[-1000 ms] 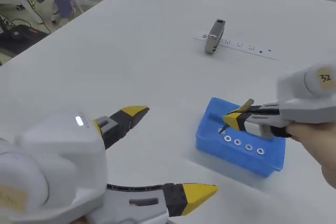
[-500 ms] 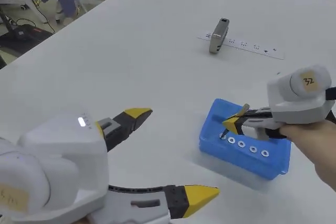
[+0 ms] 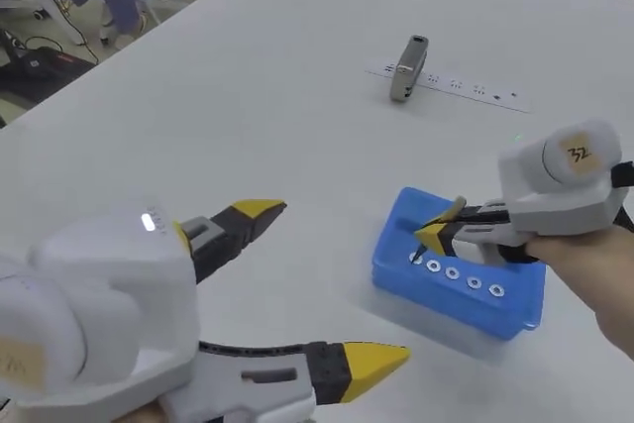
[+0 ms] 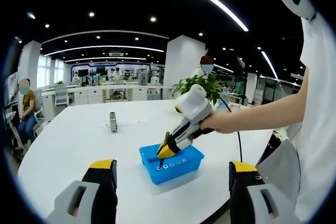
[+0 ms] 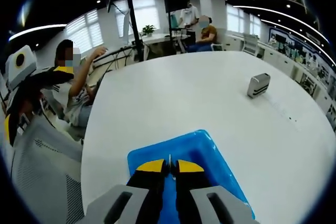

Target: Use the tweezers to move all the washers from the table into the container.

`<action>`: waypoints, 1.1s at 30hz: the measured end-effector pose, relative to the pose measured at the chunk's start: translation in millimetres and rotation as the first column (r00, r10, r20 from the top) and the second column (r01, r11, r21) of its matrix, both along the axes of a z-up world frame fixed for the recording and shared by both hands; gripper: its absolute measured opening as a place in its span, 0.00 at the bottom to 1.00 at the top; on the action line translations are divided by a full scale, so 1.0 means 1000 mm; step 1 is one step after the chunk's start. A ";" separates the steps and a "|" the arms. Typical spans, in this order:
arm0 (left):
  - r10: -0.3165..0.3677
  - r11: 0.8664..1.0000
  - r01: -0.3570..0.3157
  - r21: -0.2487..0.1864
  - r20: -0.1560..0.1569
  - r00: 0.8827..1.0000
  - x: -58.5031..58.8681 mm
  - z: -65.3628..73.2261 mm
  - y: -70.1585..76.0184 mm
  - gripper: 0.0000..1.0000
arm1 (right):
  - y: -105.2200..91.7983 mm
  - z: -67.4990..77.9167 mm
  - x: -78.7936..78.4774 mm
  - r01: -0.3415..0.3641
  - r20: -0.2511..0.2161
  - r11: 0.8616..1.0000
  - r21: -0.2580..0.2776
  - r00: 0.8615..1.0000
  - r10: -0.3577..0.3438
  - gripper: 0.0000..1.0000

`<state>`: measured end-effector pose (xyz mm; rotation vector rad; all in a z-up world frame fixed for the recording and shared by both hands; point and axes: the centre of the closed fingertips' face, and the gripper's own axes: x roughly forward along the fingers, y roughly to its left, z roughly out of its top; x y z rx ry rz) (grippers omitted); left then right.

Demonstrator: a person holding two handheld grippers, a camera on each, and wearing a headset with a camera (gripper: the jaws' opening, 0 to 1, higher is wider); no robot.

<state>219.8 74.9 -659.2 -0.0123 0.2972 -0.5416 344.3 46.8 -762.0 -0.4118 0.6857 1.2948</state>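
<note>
— Over the blue container (image 3: 396, 230), what is the status of the right gripper (image 3: 433, 235)?

— Its jaws are pressed together on the tweezers (image 3: 453, 209). The tweezer tip points down inside the container, at one end of the washer row. Five washers (image 3: 453, 272) lie in a line on the container floor. Whether the tip carries a further washer is too small to tell.

— Status of the left gripper (image 3: 332, 281)?

— Jaws spread wide, holding nothing. It hangs above the white table (image 3: 248, 96), well apart from the container.

— Step in hand?

— Judged as the deposit step: a washer is being set down in the container. Whether any washer remains on the table cannot be judged from these views. A small metal device (image 3: 408, 66) stands on a marked strip (image 3: 466, 86) farther off.

— Requirement for the next move?

— Probably as follows. Ease the grip so the tweezers open. Lift the tip straight up, clear of the container wall. Then inspect the table for remaining washers. Keep the tip off the seated washers, which look light enough to flick out.
</note>
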 end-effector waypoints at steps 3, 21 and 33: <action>-0.006 1.000 0.006 0.013 0.003 1.000 0.001 0.000 0.000 0.89 | -0.002 0.008 -0.002 -0.010 0.026 1.000 0.004 1.000 0.010 0.04; -0.208 0.977 0.208 0.049 -0.012 0.978 0.002 -0.002 -0.041 0.66 | -0.035 0.059 -0.046 -0.034 0.110 0.994 0.103 0.994 0.023 0.03; -0.543 0.835 0.546 0.068 -0.057 0.838 0.005 0.001 -0.109 0.29 | -0.069 0.024 -0.109 -0.208 0.103 0.975 -0.083 0.971 0.216 0.03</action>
